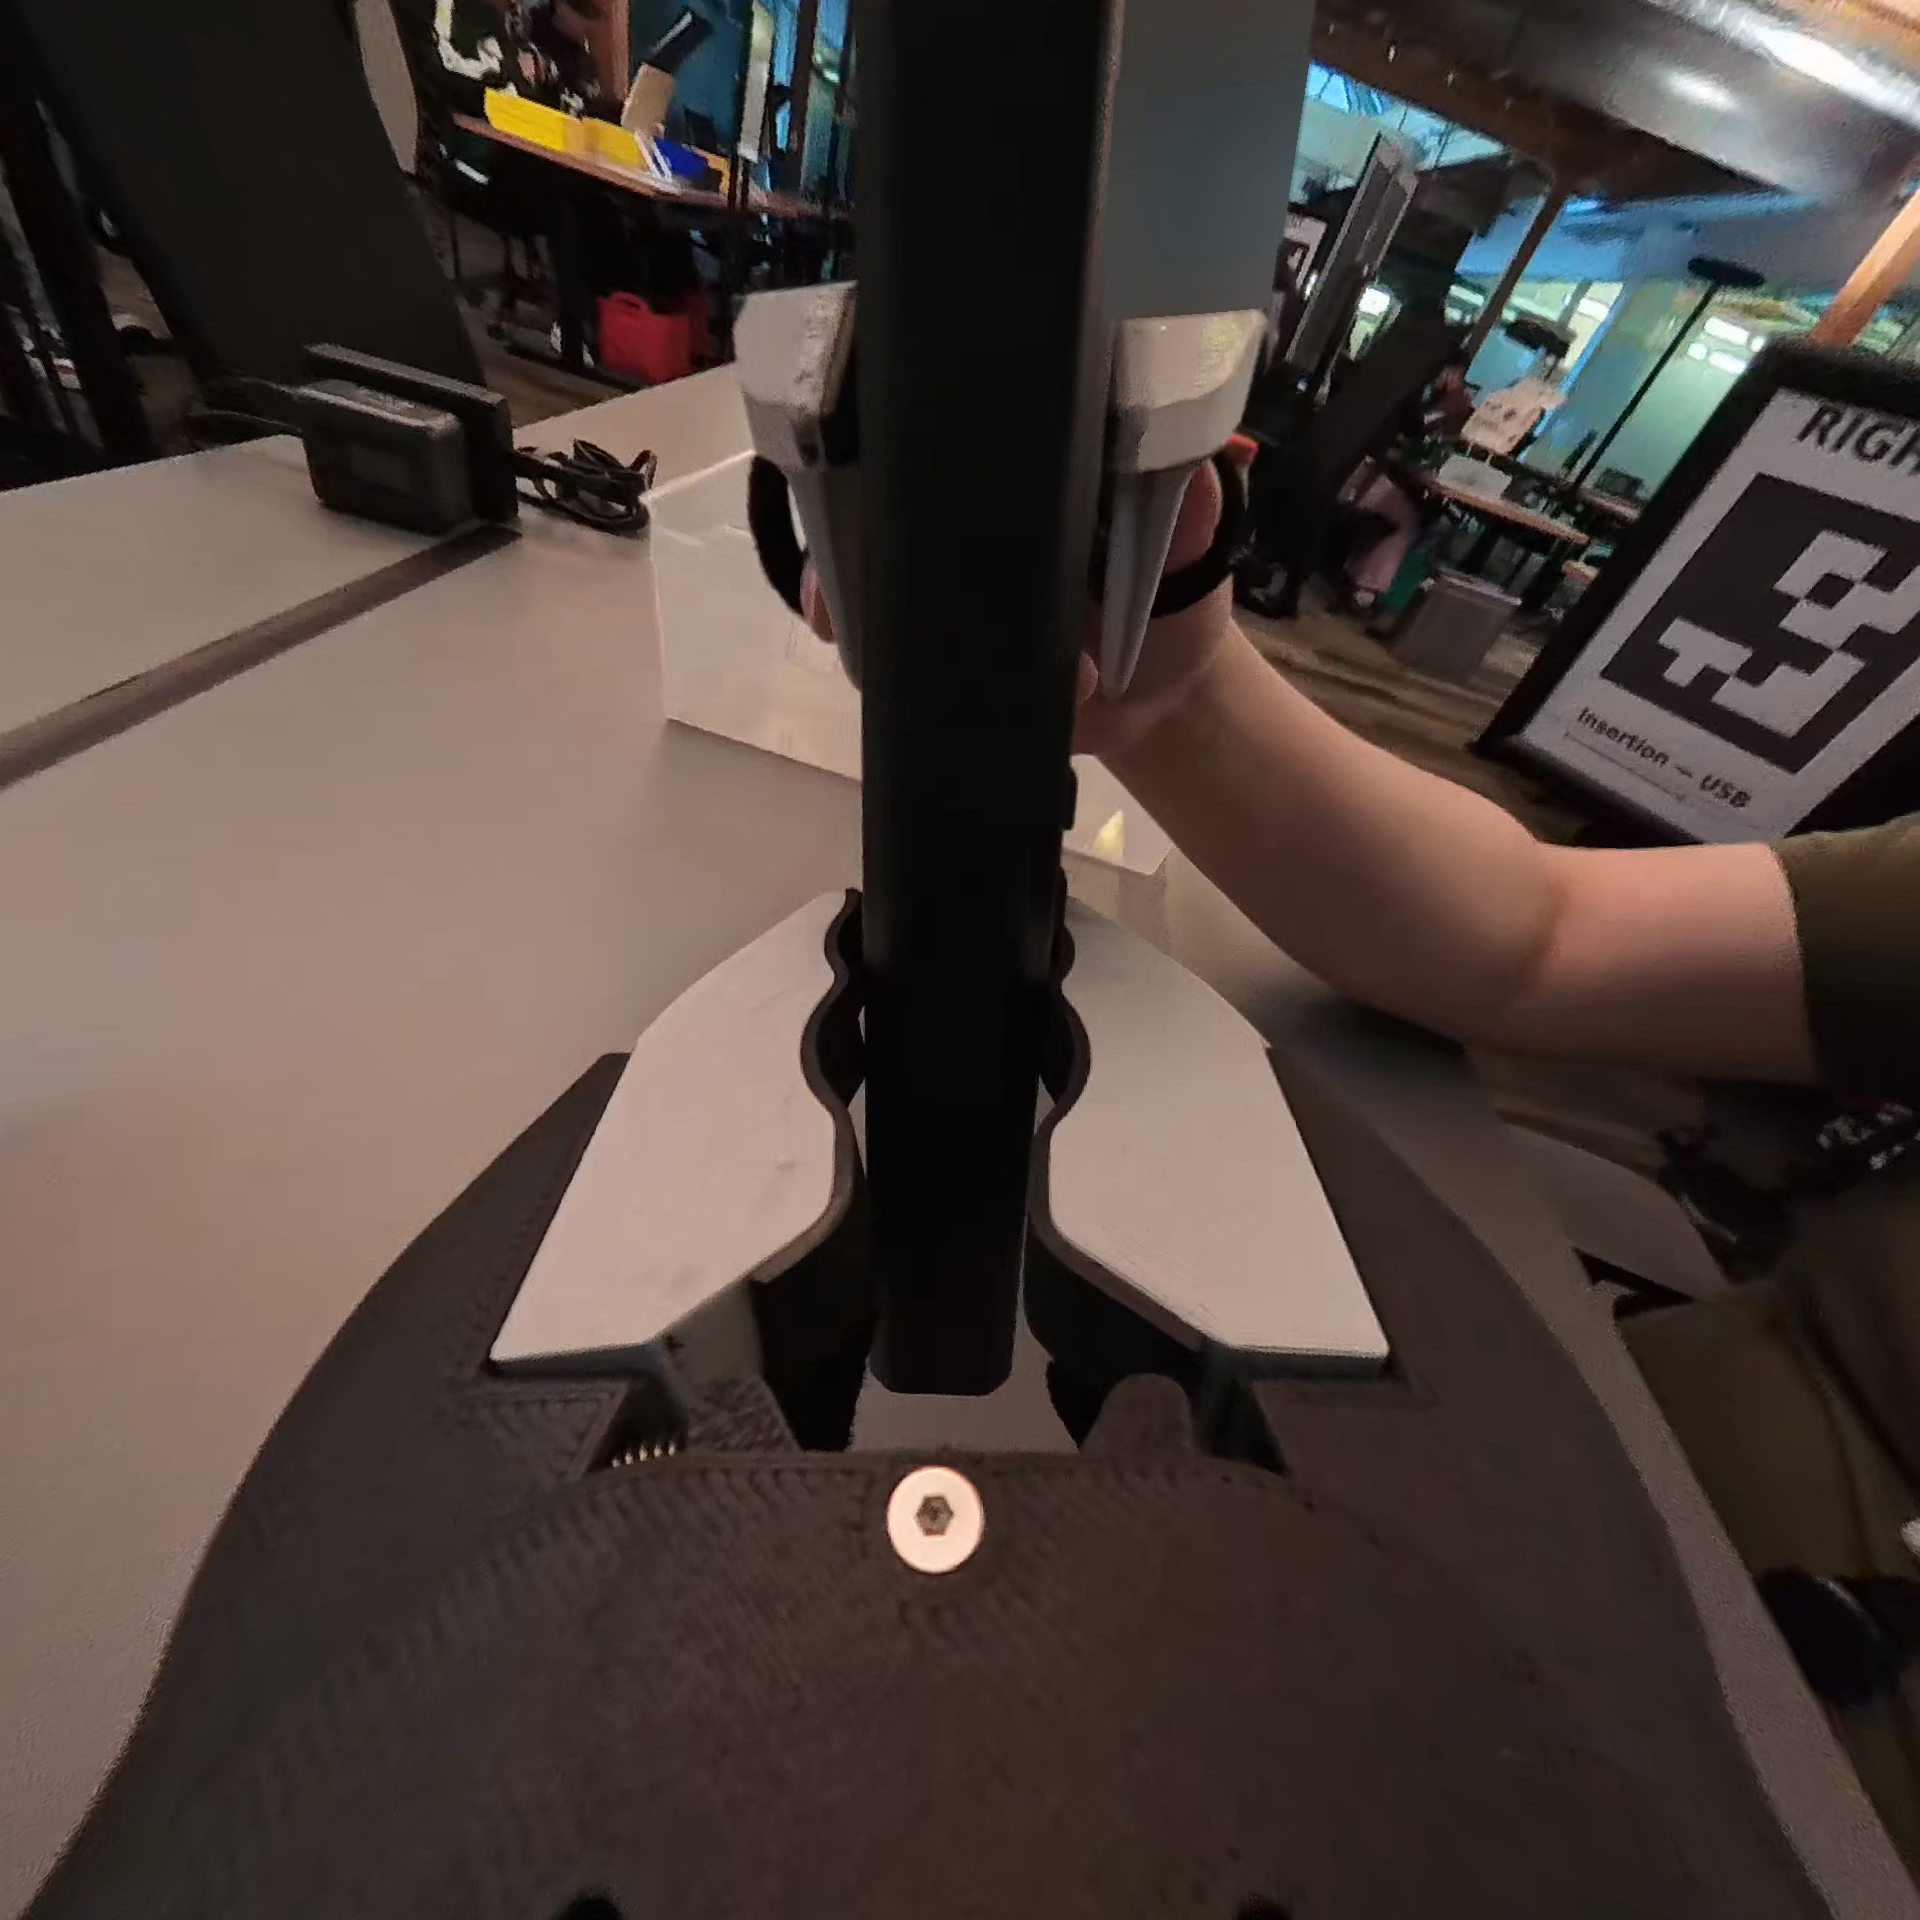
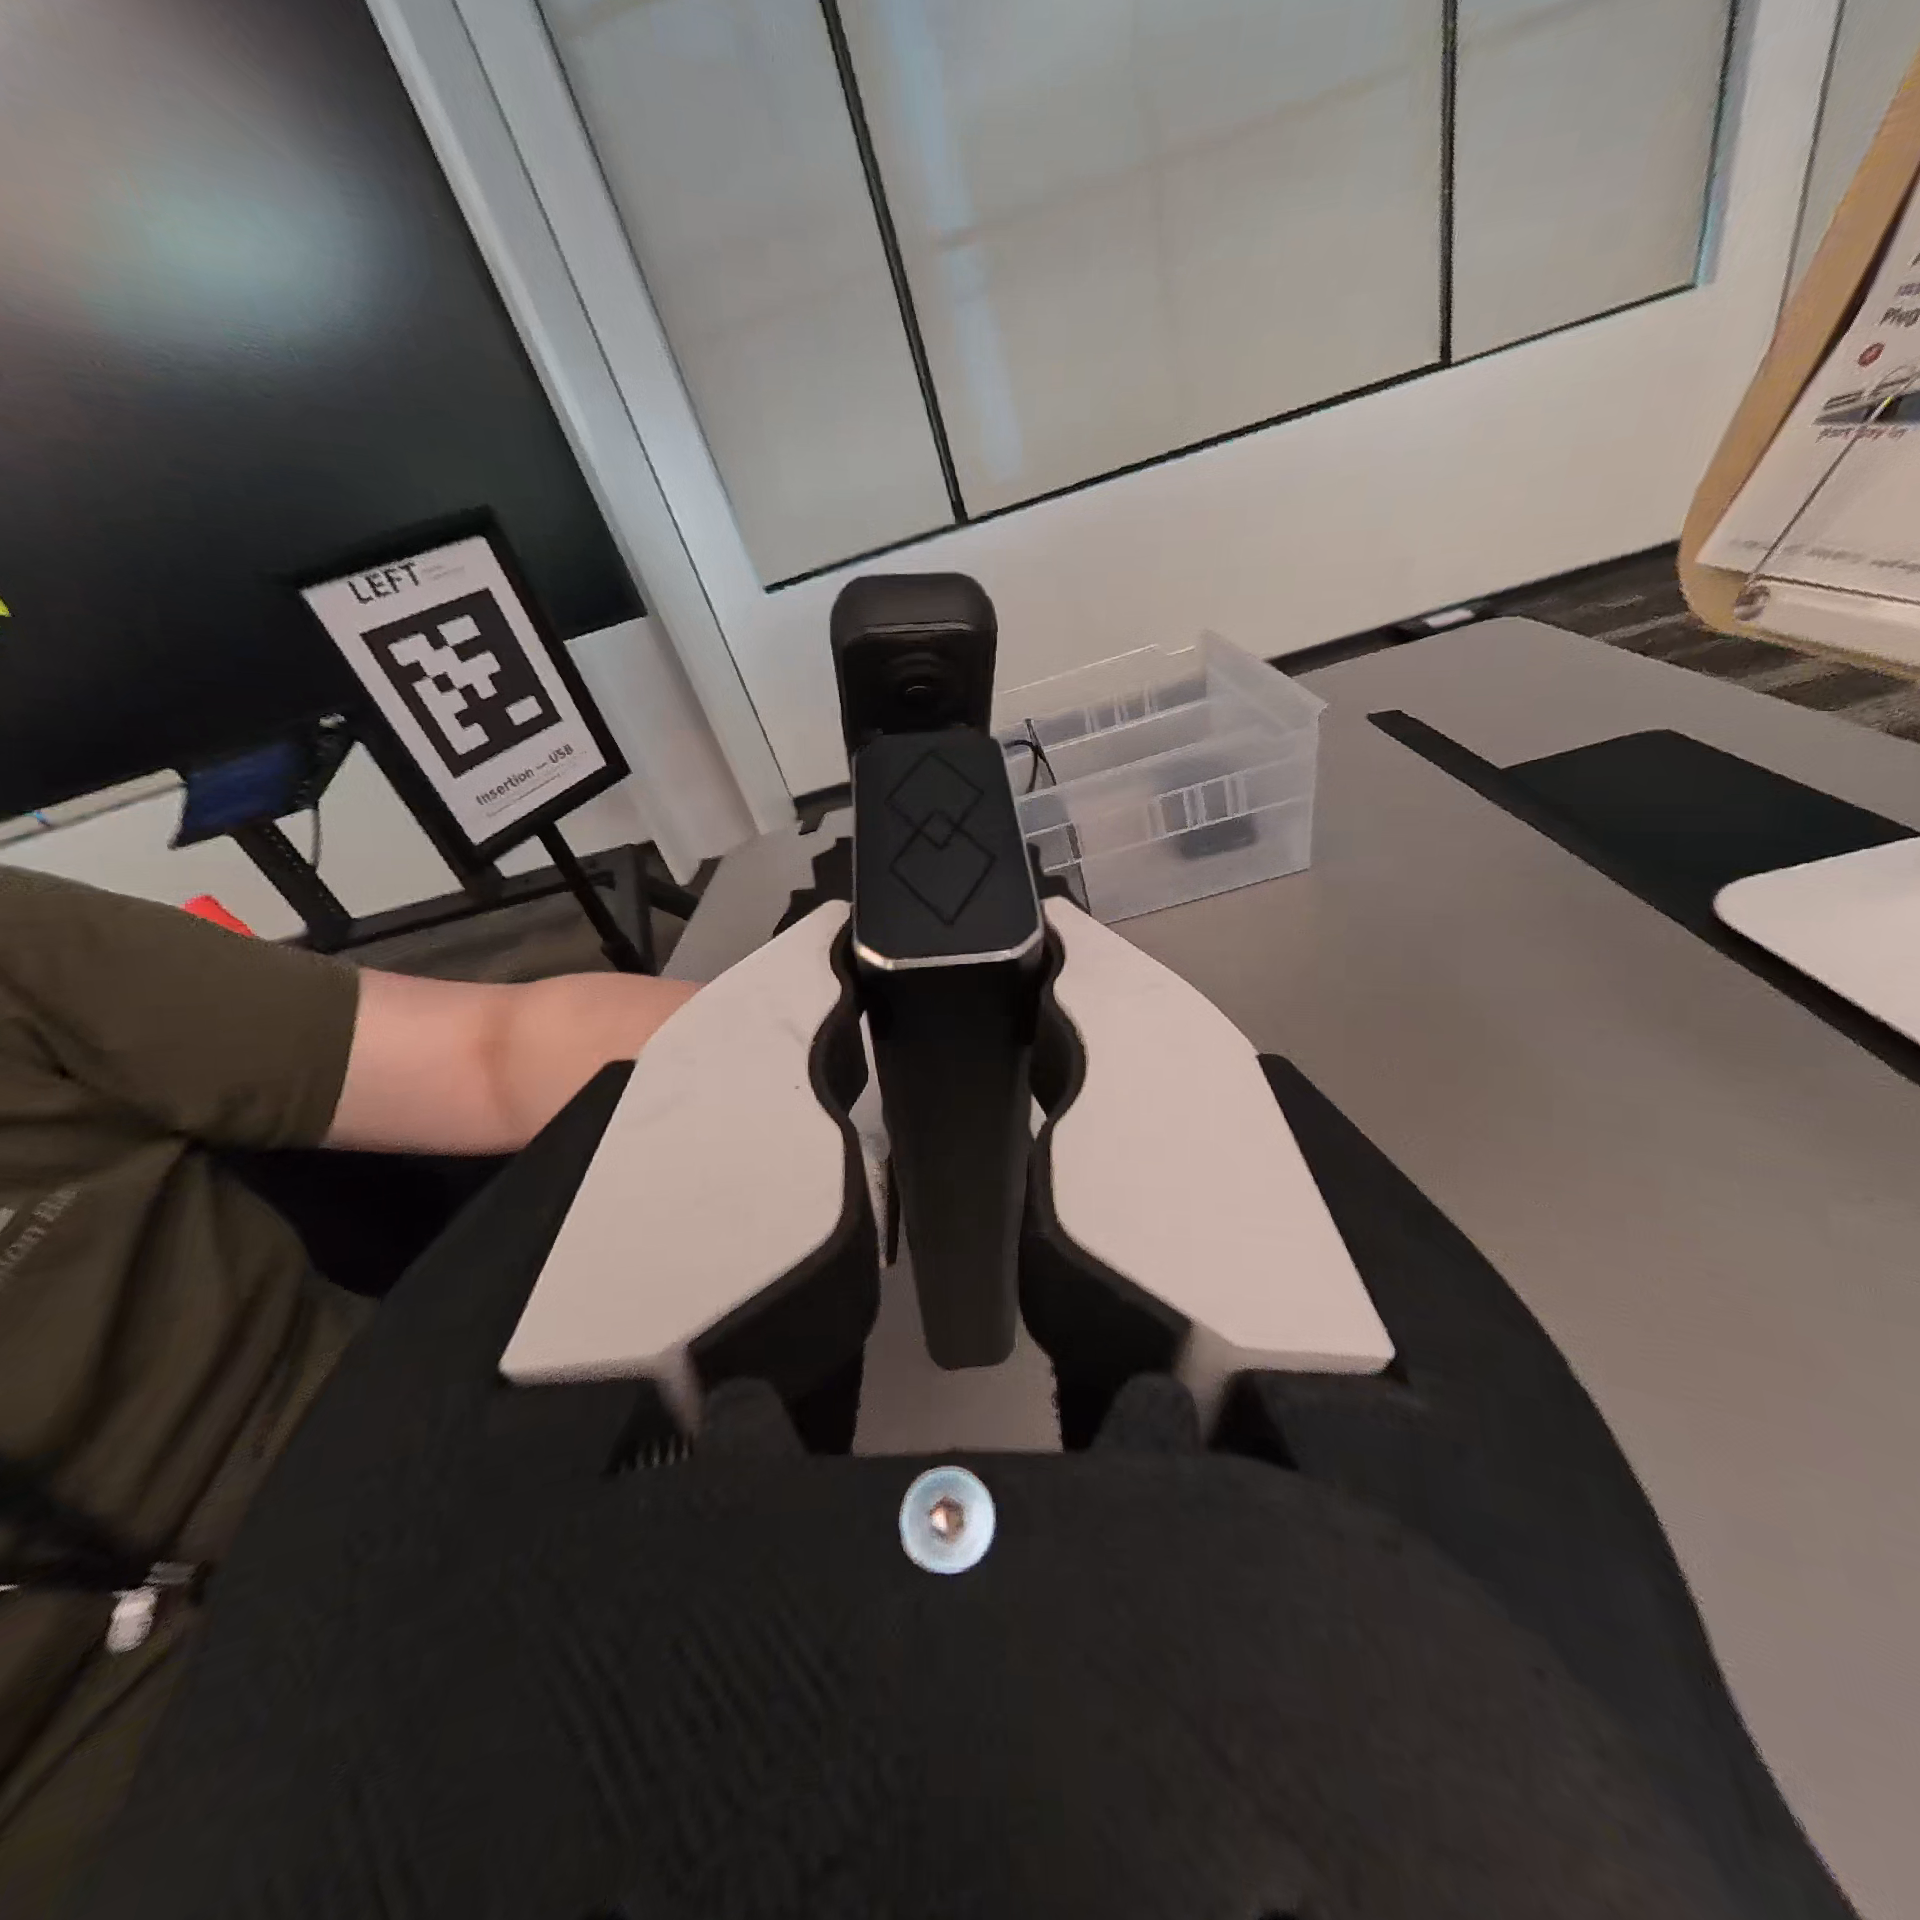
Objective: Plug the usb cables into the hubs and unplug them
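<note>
Black hub is clamped between both sets of jaws: left gripper and right gripper each closed on it above the grey surface.

Each camera sits close behind its own fingers, low over the grey table. They face opposite ways. Both catch the clear box.

The table looks smooth and matt grey, the storage box is clear shiny plastic, and the screw is shiny metal.
</note>
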Motion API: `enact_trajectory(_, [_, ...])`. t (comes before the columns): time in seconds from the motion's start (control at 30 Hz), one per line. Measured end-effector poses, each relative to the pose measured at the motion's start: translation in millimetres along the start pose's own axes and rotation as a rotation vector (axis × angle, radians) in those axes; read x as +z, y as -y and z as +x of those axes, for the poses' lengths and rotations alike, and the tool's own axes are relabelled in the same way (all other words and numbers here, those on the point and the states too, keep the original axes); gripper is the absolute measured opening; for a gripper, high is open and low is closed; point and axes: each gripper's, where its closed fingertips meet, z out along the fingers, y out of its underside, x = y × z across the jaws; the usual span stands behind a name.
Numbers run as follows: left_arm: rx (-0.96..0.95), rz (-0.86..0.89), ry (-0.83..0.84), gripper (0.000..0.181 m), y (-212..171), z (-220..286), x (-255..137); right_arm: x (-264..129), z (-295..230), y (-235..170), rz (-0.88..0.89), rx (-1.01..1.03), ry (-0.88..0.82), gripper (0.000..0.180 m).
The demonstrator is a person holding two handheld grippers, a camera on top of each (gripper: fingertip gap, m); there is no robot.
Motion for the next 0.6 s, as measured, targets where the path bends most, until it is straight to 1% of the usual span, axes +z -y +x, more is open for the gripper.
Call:
enact_trajectory(0.03, [0.012, 0.002, 0.001, 0.029, 1.1, -2.7, -1.3, 0.4, 3.9, -1.9, 0.006, 0.023, 0.010, 0.028])
enact_trajectory(0.1, [0.009, 0.023, 0.004, 0.035, 6.5, -8.2, -3.4, 2.9, 14.4, -8.9, -0.015, 0.053, -0.002, 0.028])
enact_trajectory(0.17, [-0.006, -0.005, 0.020, 0.042, 2.5, -16.3, -2.2, 6.1, 23.2, -15.7, -0.024, 0.061, -0.016, 0.028])
enact_trajectory(0.2, [-0.002, -0.042, 0.037, 0.037, -3.6, -21.2, -1.7, 7.7, 25.5, -18.2, -0.020, 0.055, -0.012, 0.028])
enact_trajectory(0.23, [0.009, -0.068, 0.057, 0.027, -8.5, -25.7, -2.6, 9.2, 26.7, -20.6, -0.014, 0.054, 0.000, 0.028])
enact_trajectory(0.33, [-0.012, -0.123, 0.094, 0.027, -10.0, -35.2, -11.3, 12.8, 34.5, -21.3, 0.046, 0.089, 0.015, 0.029])
enact_trajectory(0.4, [-0.030, -0.154, 0.133, 0.026, -7.2, -40.8, -19.9, 15.3, 44.3, -18.3, 0.091, 0.138, -0.007, 0.033])
enact_trajectory(0.5, [0.005, -0.157, 0.211, 0.026, 0.0, -50.0, -33.8, 14.7, 53.5, -12.7, 0.139, 0.180, -0.038, 0.038])
enact_trajectory(0.53, [0.020, -0.148, 0.232, 0.026, 2.7, -52.4, -38.0, 13.5, 57.3, -13.6, 0.137, 0.183, -0.061, 0.044])
enact_trajectory(0.6, [0.062, -0.111, 0.285, 0.026, 7.5, -59.5, -44.7, 9.4, 66.2, -19.2, 0.115, 0.165, -0.118, 0.046])
